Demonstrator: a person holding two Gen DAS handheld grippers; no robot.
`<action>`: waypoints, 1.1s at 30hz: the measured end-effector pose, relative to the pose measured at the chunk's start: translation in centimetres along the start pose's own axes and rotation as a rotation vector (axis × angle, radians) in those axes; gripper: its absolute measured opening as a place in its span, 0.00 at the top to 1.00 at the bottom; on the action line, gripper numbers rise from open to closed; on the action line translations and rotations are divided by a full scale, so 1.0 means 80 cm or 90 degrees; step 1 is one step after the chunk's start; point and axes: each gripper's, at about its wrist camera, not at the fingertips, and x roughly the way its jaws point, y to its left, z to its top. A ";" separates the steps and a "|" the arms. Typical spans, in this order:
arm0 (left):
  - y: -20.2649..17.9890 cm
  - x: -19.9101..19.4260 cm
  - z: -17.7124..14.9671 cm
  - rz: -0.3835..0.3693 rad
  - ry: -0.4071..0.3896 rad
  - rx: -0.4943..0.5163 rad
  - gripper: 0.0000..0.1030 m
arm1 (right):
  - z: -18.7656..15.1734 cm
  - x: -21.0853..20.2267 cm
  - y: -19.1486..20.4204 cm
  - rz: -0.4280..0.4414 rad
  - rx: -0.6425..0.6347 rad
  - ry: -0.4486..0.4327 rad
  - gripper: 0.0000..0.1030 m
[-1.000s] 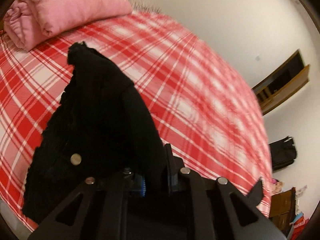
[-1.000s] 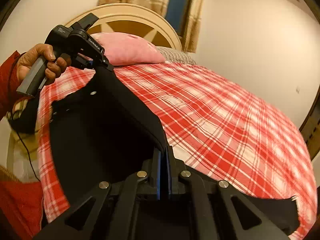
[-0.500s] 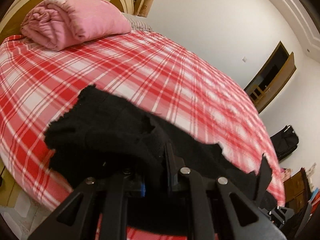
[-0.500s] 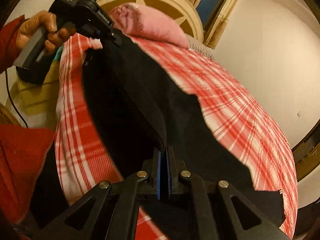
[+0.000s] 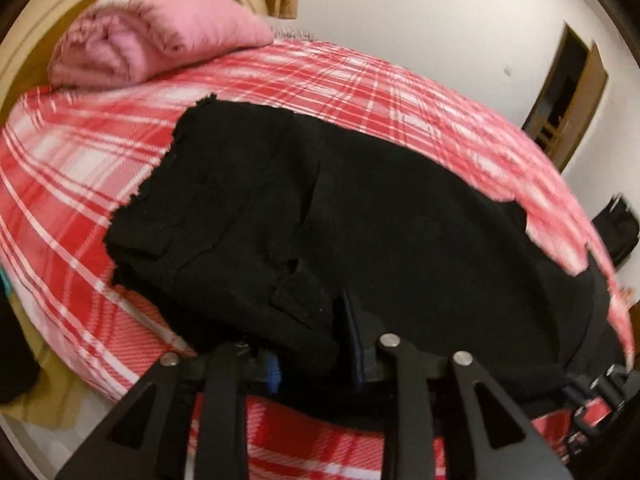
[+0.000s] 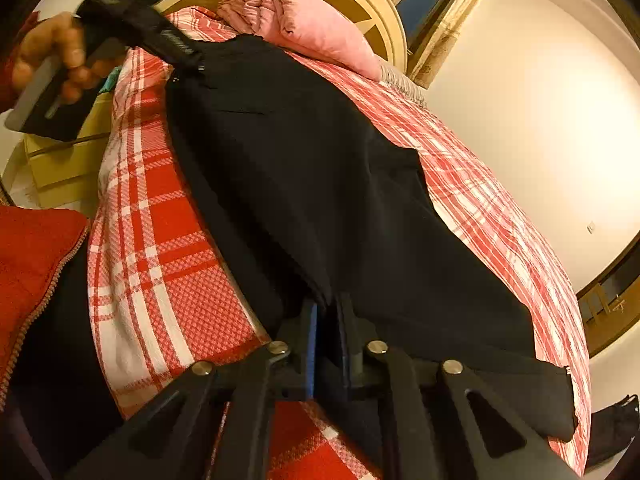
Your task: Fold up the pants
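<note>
Black pants (image 5: 380, 220) lie spread along the near side of a bed with a red and white plaid cover (image 5: 360, 80). My left gripper (image 5: 314, 346) sits low at the waist end. Its jaws are opening and stand apart, with a loose bunch of cloth between them. In the right wrist view the pants (image 6: 320, 180) run from the left gripper (image 6: 188, 60), held in a hand (image 6: 44, 52), down to my right gripper (image 6: 328, 320). The right jaws are only starting to open, and the pants' edge is still pinched in their narrow gap.
A rolled pink blanket (image 5: 160, 36) lies against the cream headboard (image 5: 36, 52). A wooden door (image 5: 568, 92) and a black bag (image 5: 616, 232) are at the right. The person's red jacket (image 6: 32, 256) and a pale yellow cabinet (image 6: 64, 160) are left of the bed.
Both grippers came down with the pants, which hung in the air a second ago and now lie on the bed. The left jaws have parted.
</note>
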 end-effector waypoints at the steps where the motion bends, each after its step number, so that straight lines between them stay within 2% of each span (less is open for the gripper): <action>1: -0.002 -0.004 -0.003 0.013 -0.003 0.017 0.59 | -0.001 -0.001 -0.001 -0.003 0.005 0.003 0.82; 2: -0.001 -0.008 -0.007 0.033 -0.004 0.029 0.51 | -0.001 -0.004 -0.005 -0.006 0.018 0.009 0.72; 3: 0.001 -0.014 -0.012 0.067 -0.005 0.041 0.37 | -0.001 -0.007 -0.012 -0.003 0.037 0.018 0.66; 5: 0.010 -0.026 -0.018 0.092 -0.006 0.048 0.34 | -0.001 -0.016 -0.027 0.029 0.082 0.023 0.42; 6: 0.016 -0.033 -0.021 0.096 -0.005 0.046 0.34 | -0.002 -0.029 -0.040 0.060 0.117 0.010 0.41; 9: 0.034 -0.059 -0.017 0.110 -0.026 0.024 0.34 | -0.002 -0.060 -0.079 0.085 0.193 -0.025 0.41; 11: 0.040 -0.074 -0.002 0.127 -0.057 0.007 0.34 | -0.002 -0.074 -0.124 0.071 0.258 -0.042 0.41; 13: 0.035 -0.085 0.016 0.120 -0.096 -0.002 0.34 | -0.006 -0.073 -0.178 0.019 0.326 -0.026 0.41; 16: 0.007 -0.080 0.040 0.094 -0.137 0.021 0.32 | -0.020 -0.052 -0.266 -0.082 0.430 0.009 0.41; 19: -0.029 -0.050 0.054 0.086 -0.128 0.045 0.32 | -0.049 -0.009 -0.358 -0.175 0.540 0.081 0.41; 22: -0.052 -0.015 0.062 0.065 -0.099 0.038 0.32 | -0.087 0.034 -0.435 -0.224 0.661 0.150 0.41; 24: -0.057 0.008 0.061 0.047 -0.077 0.023 0.32 | -0.108 0.062 -0.460 -0.227 0.713 0.199 0.41; 29: -0.059 0.037 0.047 0.066 -0.035 0.010 0.32 | -0.153 0.125 -0.482 -0.299 0.757 0.336 0.41; 30: -0.062 0.036 0.043 0.069 -0.040 0.017 0.32 | -0.163 0.123 -0.483 -0.294 0.771 0.342 0.41; 33: -0.071 0.037 0.039 0.091 -0.044 0.054 0.31 | -0.174 0.115 -0.485 -0.296 0.806 0.305 0.41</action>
